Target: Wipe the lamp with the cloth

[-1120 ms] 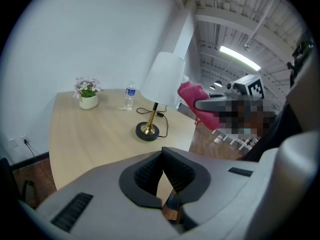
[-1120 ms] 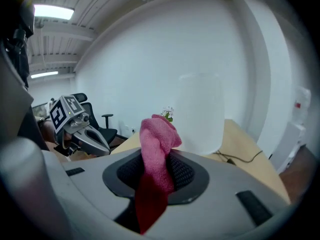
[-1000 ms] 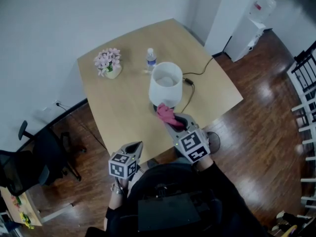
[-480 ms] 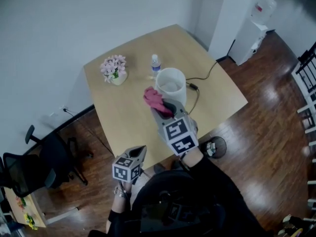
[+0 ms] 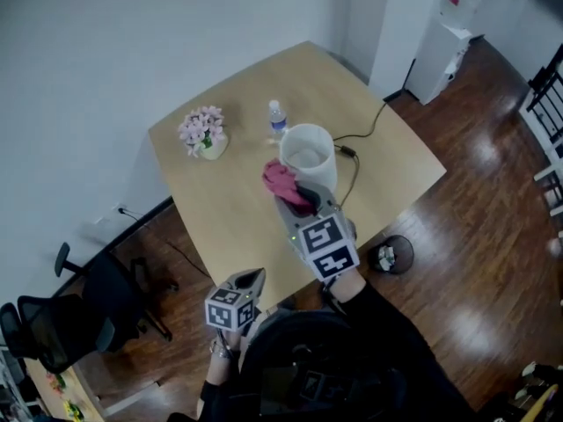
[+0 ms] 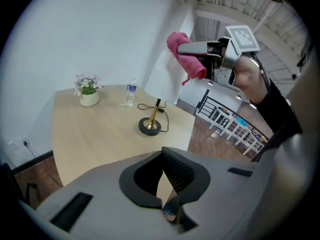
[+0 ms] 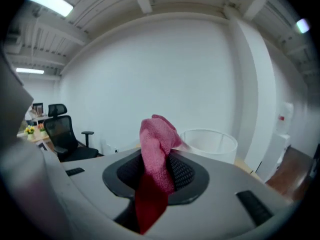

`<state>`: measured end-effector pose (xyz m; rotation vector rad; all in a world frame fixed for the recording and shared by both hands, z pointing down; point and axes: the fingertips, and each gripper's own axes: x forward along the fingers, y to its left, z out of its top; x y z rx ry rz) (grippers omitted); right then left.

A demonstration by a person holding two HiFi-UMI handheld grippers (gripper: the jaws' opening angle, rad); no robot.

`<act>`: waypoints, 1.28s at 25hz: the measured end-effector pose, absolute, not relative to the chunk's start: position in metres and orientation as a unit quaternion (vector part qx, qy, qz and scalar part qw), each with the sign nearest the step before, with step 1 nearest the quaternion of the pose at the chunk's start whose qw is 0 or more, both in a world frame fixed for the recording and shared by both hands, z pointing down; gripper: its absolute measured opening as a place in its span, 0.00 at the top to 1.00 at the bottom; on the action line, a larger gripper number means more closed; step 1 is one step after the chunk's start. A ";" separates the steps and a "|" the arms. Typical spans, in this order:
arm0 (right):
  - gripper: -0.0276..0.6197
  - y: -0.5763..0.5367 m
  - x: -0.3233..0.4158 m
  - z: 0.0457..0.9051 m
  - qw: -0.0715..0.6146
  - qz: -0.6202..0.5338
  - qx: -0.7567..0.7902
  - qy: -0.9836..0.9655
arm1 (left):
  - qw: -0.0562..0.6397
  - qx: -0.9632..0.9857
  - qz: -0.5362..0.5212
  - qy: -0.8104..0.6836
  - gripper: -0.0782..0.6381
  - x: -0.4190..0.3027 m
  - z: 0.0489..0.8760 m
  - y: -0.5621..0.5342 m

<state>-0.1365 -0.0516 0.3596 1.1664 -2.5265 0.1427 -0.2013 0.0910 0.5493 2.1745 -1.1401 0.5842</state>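
Note:
The lamp has a white shade and a brass stem on a dark round base; it stands near the middle of the wooden table. My right gripper is shut on a pink cloth and holds it up at the shade's near-left side. The cloth bunches above the jaws with the shade's rim just beyond; whether they touch I cannot tell. My left gripper hangs shut and empty off the table's near edge. From there the cloth shows in front of the shade.
A pot of pink flowers and a water bottle stand behind the lamp. The lamp's black cord runs off the table's right edge. An office chair stands on the left, a water dispenser at the far right.
My right gripper has lifted the cloth from low by the lamp's foot to beside the shade's upper left. The left gripper has stayed near the table's front edge.

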 end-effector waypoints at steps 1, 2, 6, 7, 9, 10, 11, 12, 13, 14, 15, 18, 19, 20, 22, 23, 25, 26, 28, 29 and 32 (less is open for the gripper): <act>0.78 -0.051 -0.140 0.356 0.189 0.035 0.426 -0.884 | 0.301 0.826 0.219 -0.422 0.89 -0.205 0.548 0.091; 0.78 -0.052 -0.141 0.351 0.215 -0.009 0.445 -0.869 | 0.298 0.832 0.217 -0.414 0.89 -0.208 0.546 0.090; 0.78 -0.071 -0.135 0.333 0.351 -0.198 0.502 -0.765 | 0.284 0.853 0.214 -0.382 0.89 -0.220 0.546 0.080; 0.78 -0.076 -0.135 0.331 0.381 -0.221 0.509 -0.740 | 0.283 0.858 0.213 -0.372 0.89 -0.223 0.548 0.077; 0.78 -0.080 -0.138 0.327 0.431 -0.257 0.516 -0.695 | 0.283 0.869 0.208 -0.350 0.89 -0.223 0.550 0.074; 0.78 -0.080 -0.143 0.327 0.451 -0.272 0.516 -0.676 | 0.283 0.874 0.205 -0.337 0.89 -0.220 0.549 0.071; 0.78 -0.082 -0.149 0.328 0.467 -0.281 0.515 -0.661 | 0.282 0.880 0.202 -0.325 0.89 -0.217 0.548 0.068; 0.78 -0.084 -0.155 0.330 0.481 -0.284 0.514 -0.651 | 0.281 0.885 0.200 -0.313 0.89 -0.213 0.547 0.065; 0.78 -0.087 -0.159 0.334 0.492 -0.277 0.514 -0.646 | 0.277 0.889 0.200 -0.304 0.89 -0.211 0.547 0.062; 0.78 -0.090 -0.162 0.338 0.498 -0.259 0.516 -0.647 | 0.273 0.893 0.200 -0.297 0.89 -0.211 0.546 0.060; 0.78 -0.092 -0.164 0.339 0.496 -0.233 0.520 -0.655 | 0.269 0.896 0.200 -0.292 0.89 -0.211 0.544 0.057; 0.78 -0.091 -0.168 0.342 0.467 -0.175 0.540 -0.678 | 0.266 0.900 0.195 -0.286 0.89 -0.215 0.537 0.051; 0.78 -0.091 -0.167 0.346 0.461 -0.166 0.546 -0.680 | 0.268 0.900 0.193 -0.285 0.89 -0.217 0.537 0.050; 0.78 -0.092 -0.164 0.351 0.459 -0.157 0.550 -0.680 | 0.269 0.900 0.193 -0.283 0.89 -0.220 0.538 0.050; 0.78 -0.094 -0.156 0.362 0.462 -0.140 0.557 -0.676 | 0.272 0.899 0.198 -0.281 0.89 -0.223 0.542 0.050; 0.78 -0.094 -0.152 0.367 0.461 -0.130 0.560 -0.676 | 0.273 0.898 0.201 -0.281 0.89 -0.225 0.544 0.050; 0.78 -0.094 -0.146 0.375 0.451 -0.103 0.565 -0.683 | 0.274 0.896 0.206 -0.281 0.89 -0.228 0.547 0.052; 0.78 -0.093 -0.144 0.379 0.443 -0.088 0.566 -0.690 | 0.274 0.896 0.208 -0.282 0.89 -0.230 0.549 0.053; 0.78 -0.092 -0.143 0.390 0.425 -0.050 0.565 -0.705 | 0.278 0.894 0.211 -0.281 0.89 -0.233 0.551 0.055; 0.78 -0.092 -0.143 0.397 0.417 -0.029 0.564 -0.713 | 0.280 0.893 0.213 -0.281 0.89 -0.234 0.552 0.056; 0.78 -0.093 -0.146 0.414 0.391 0.030 0.553 -0.735 | 0.282 0.890 0.221 -0.281 0.89 -0.237 0.558 0.057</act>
